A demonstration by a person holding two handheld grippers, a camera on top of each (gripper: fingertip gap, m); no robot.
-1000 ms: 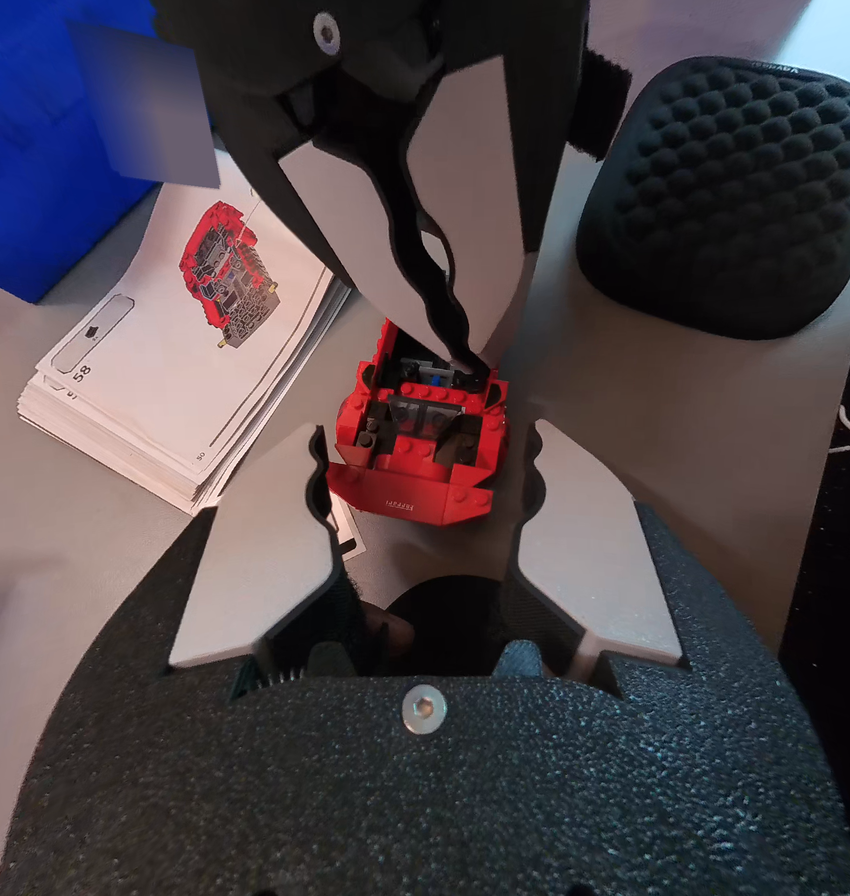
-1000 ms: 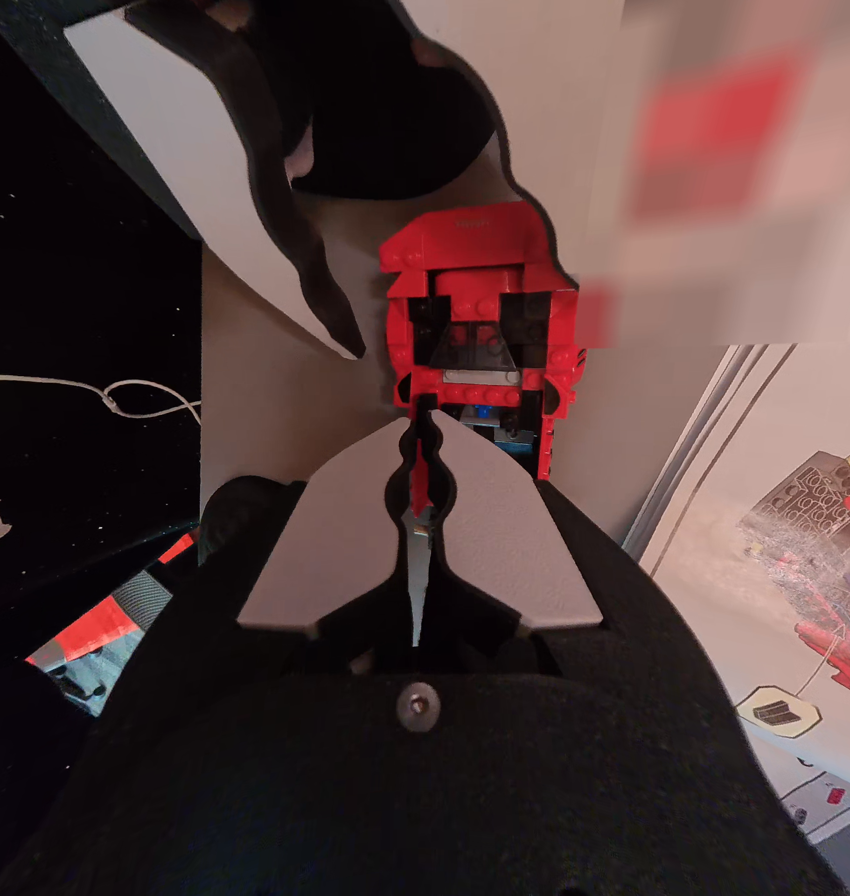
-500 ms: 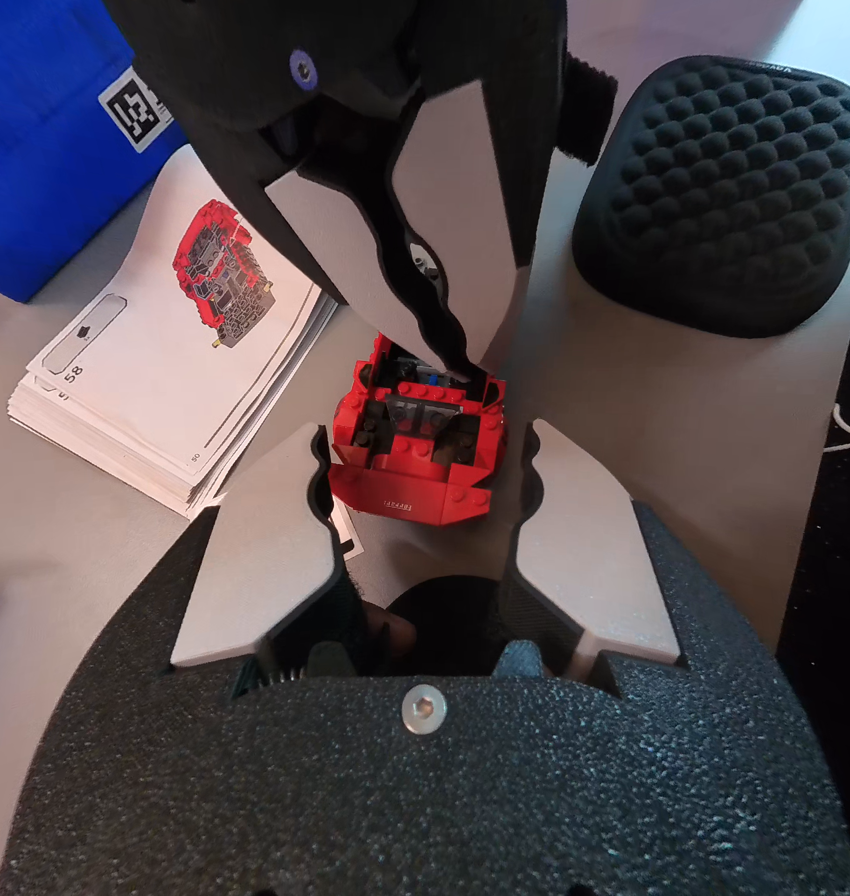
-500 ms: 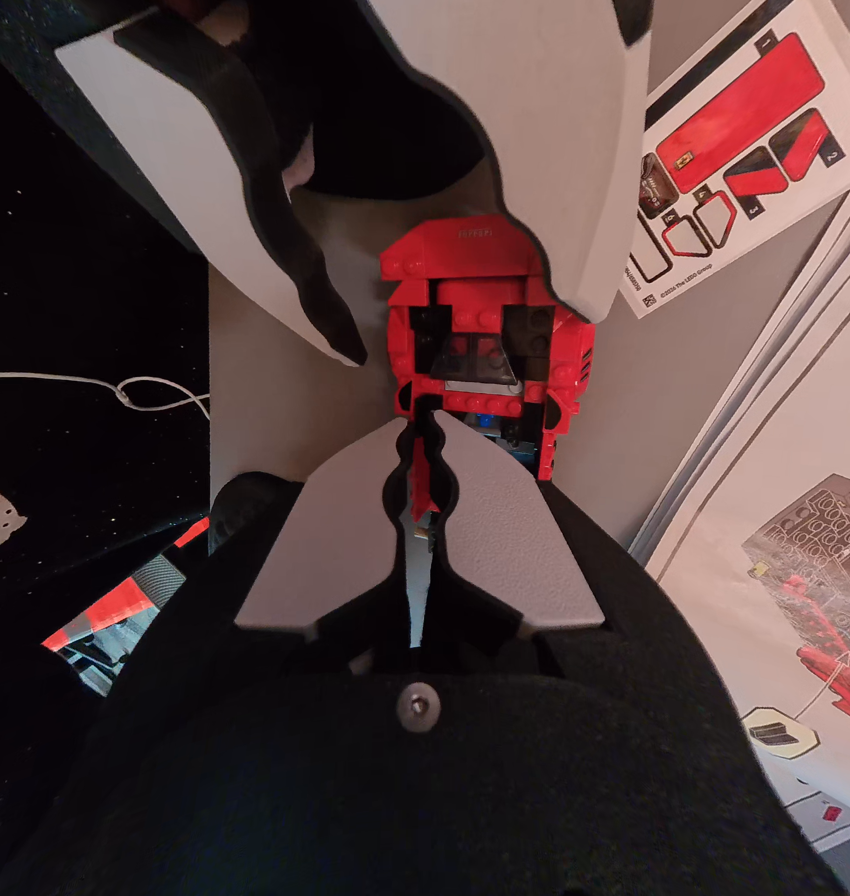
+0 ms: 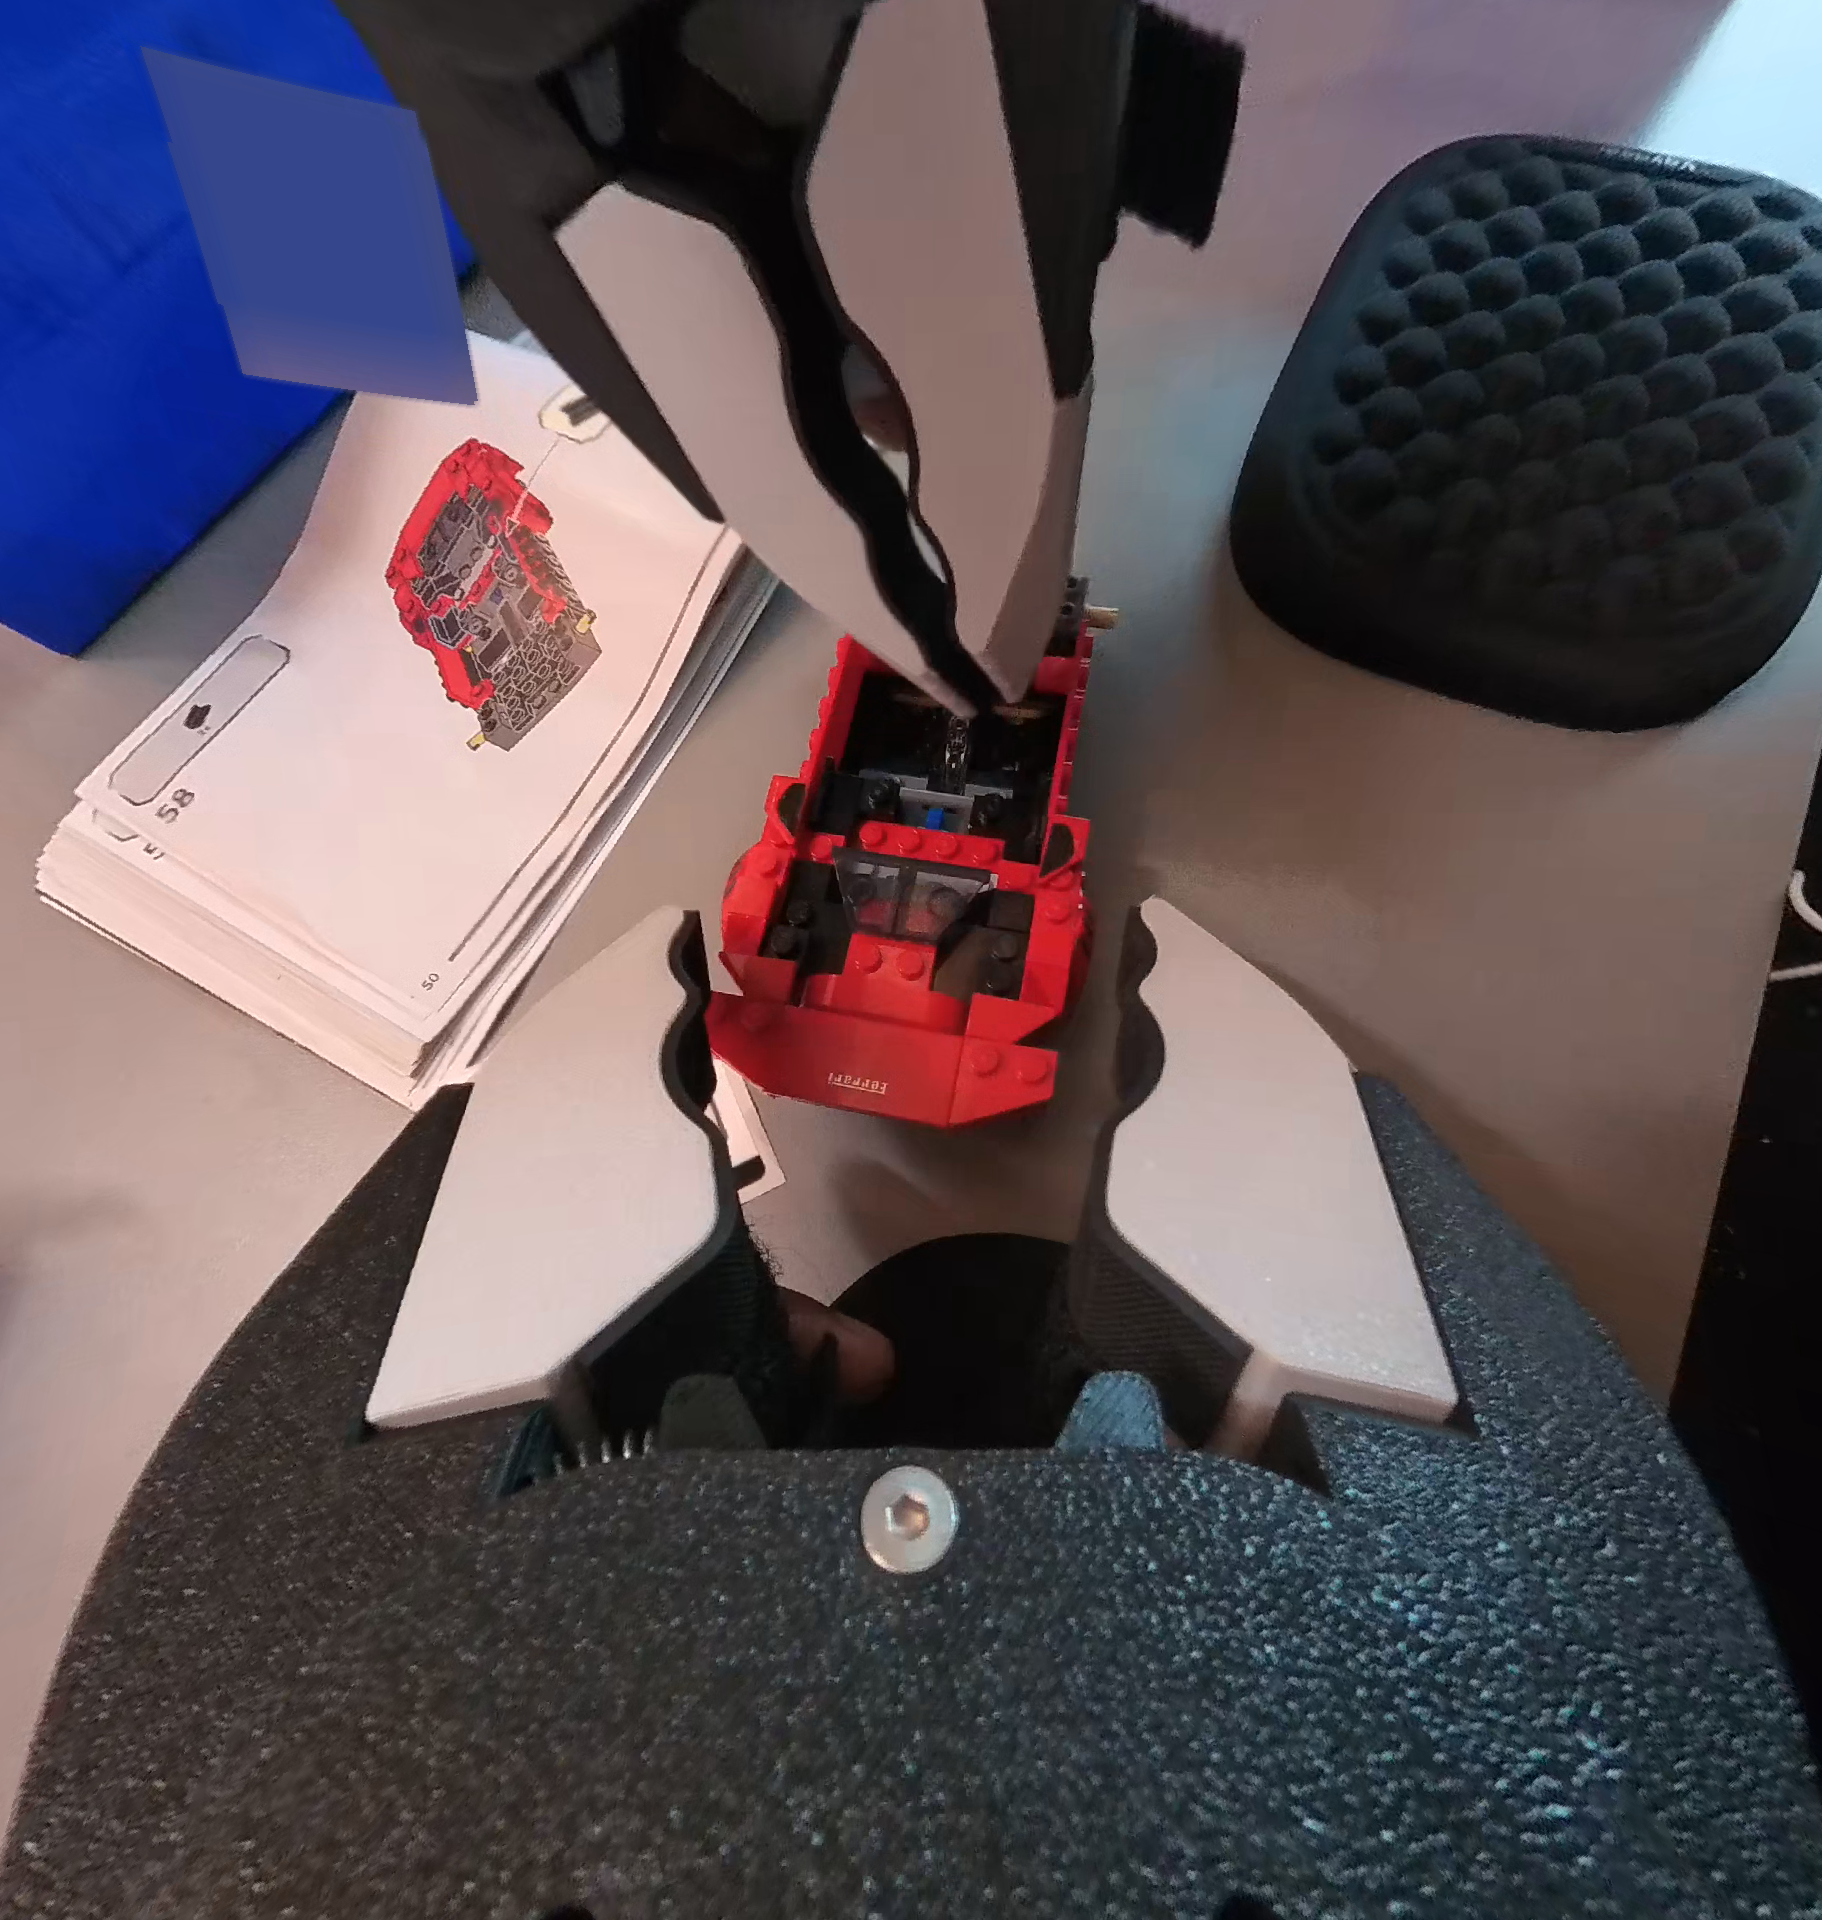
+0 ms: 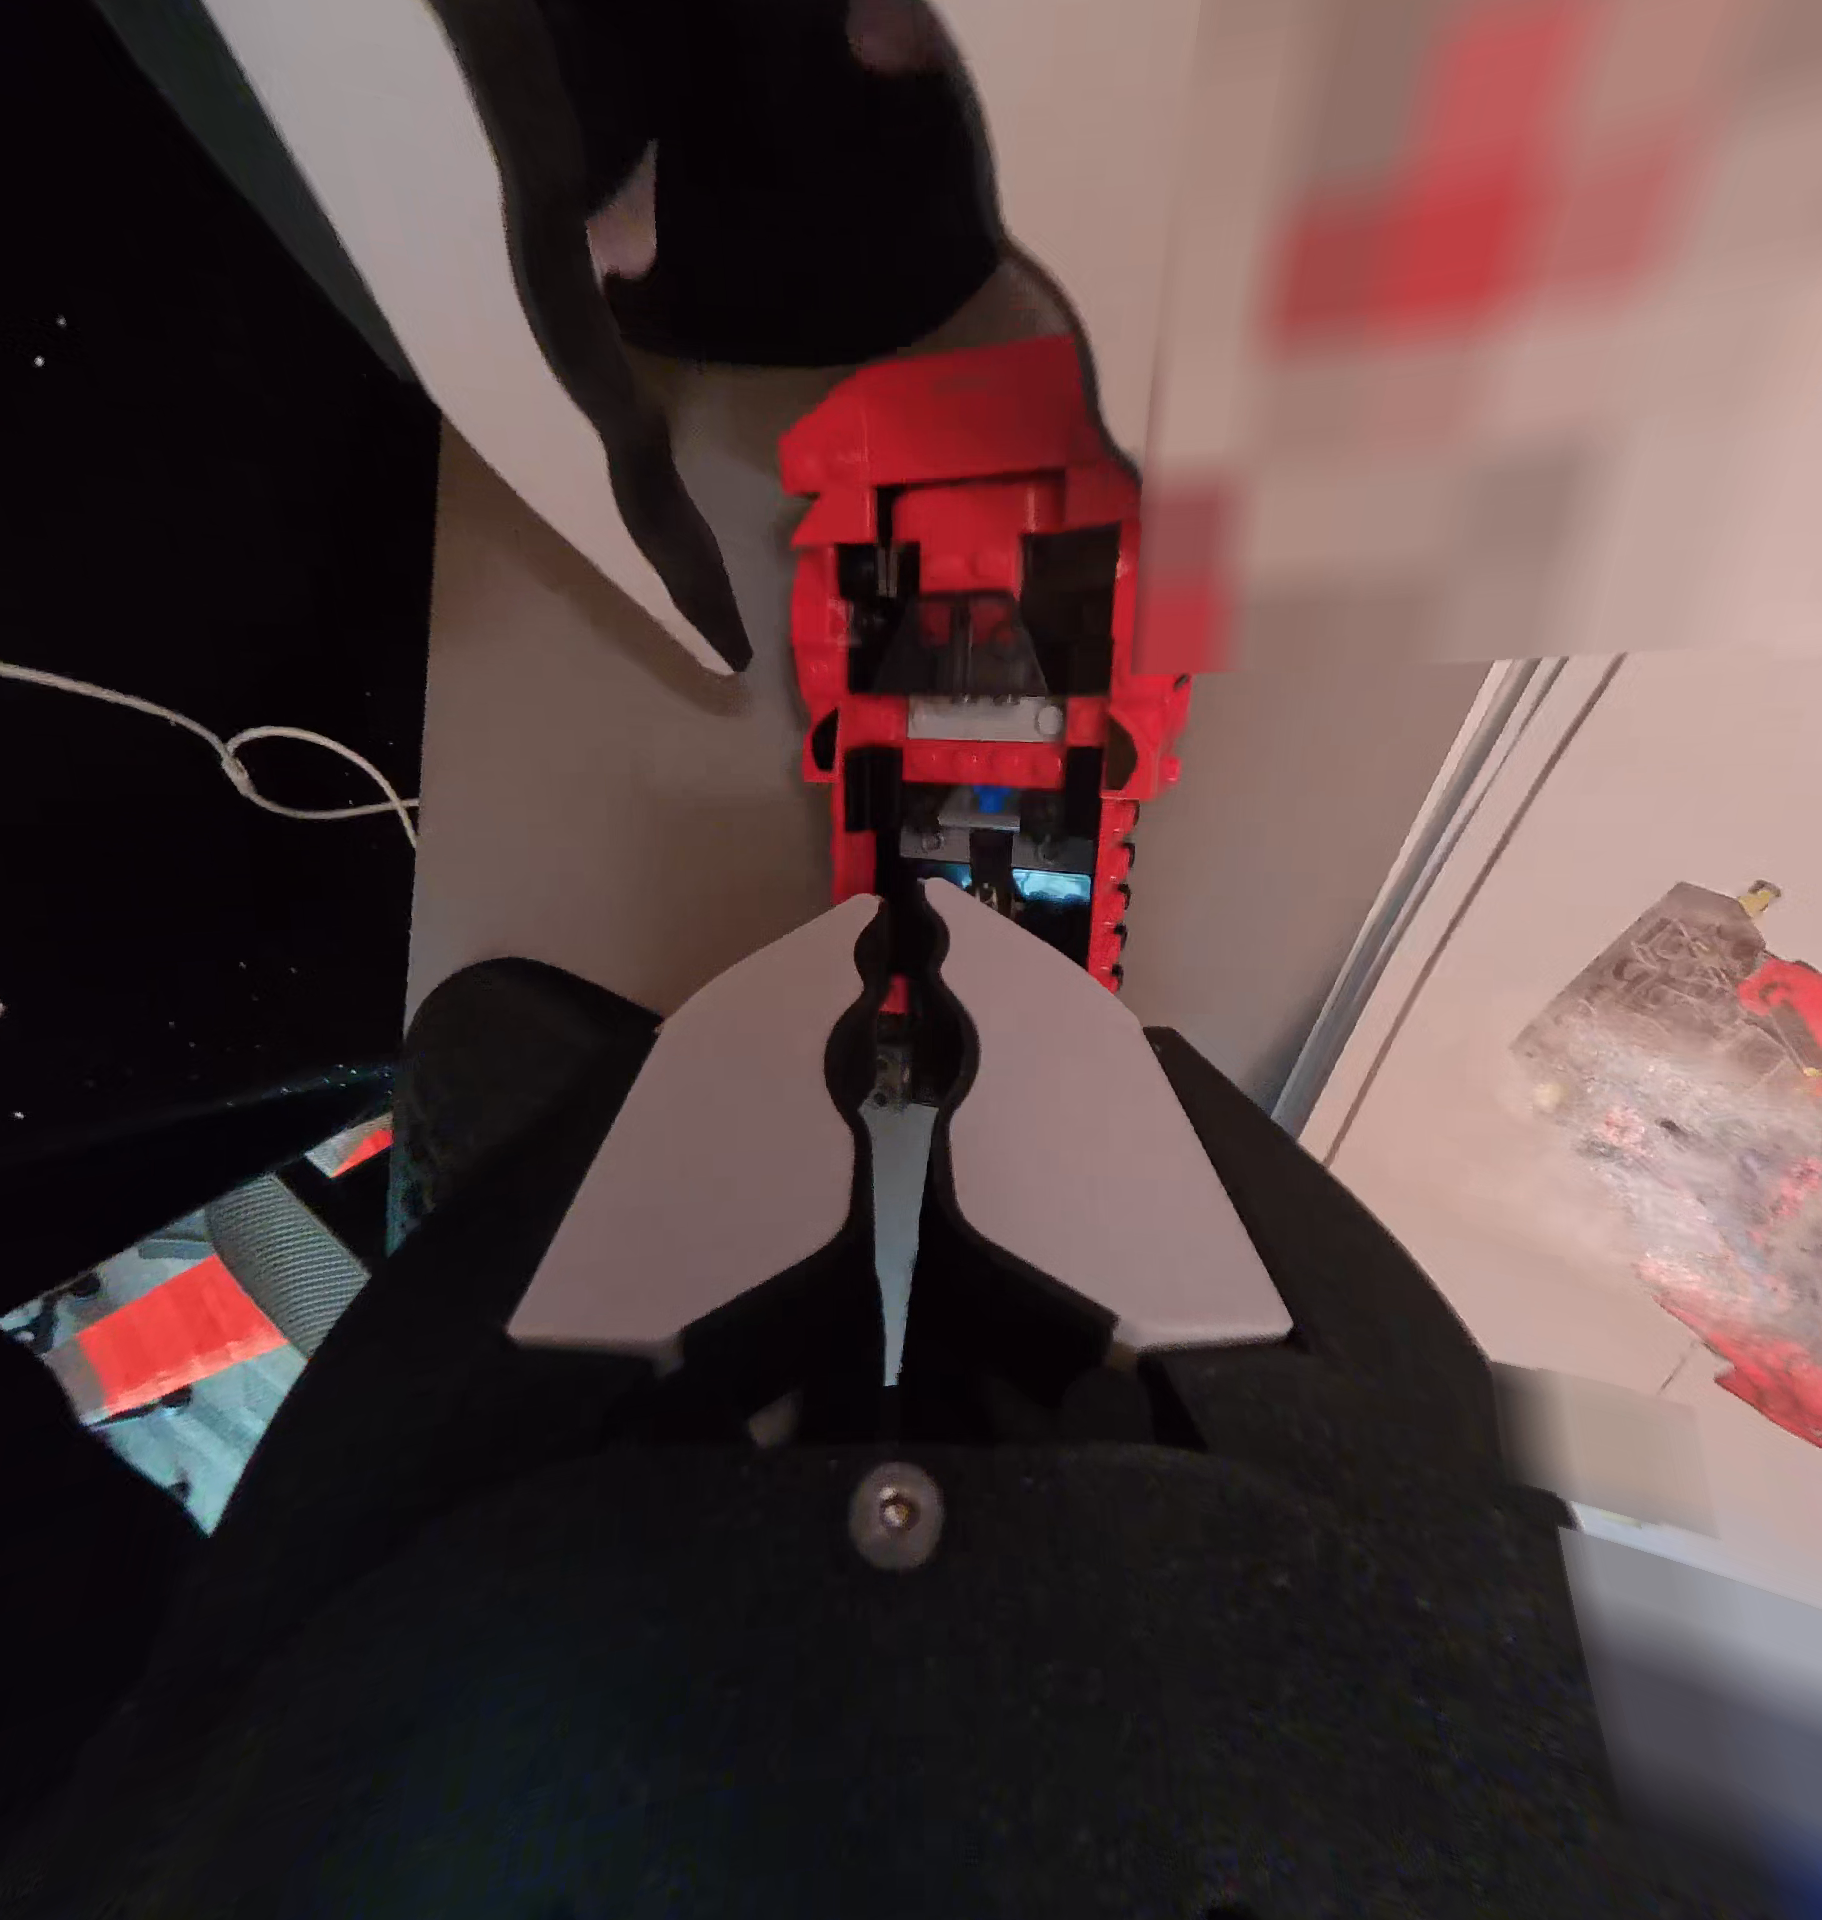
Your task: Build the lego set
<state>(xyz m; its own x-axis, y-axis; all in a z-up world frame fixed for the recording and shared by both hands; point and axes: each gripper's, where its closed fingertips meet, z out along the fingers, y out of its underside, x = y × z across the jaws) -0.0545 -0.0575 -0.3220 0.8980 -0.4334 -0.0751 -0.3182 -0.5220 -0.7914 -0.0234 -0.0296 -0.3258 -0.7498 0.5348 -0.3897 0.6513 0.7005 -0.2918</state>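
Textured black left gripper (image 5: 907,997) body, pale grey wavy-edged fingers (image 5: 564,1195), one silver hex screw (image 5: 908,1519).

Left gripper (image 5: 912,997): fingers spread wide apart, pointing forward and down, nothing between them. Right gripper (image 6: 902,914): fingers drawn together, tips nearly touching, angled steeply downward opposite the left; whether it grips anything cannot be told.

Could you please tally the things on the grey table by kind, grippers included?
Grippers: 2, left gripper and right gripper
Red lego car: 1
Instruction booklet: 1
Black bumpy pad: 1
Blue box: 1
Total: 6
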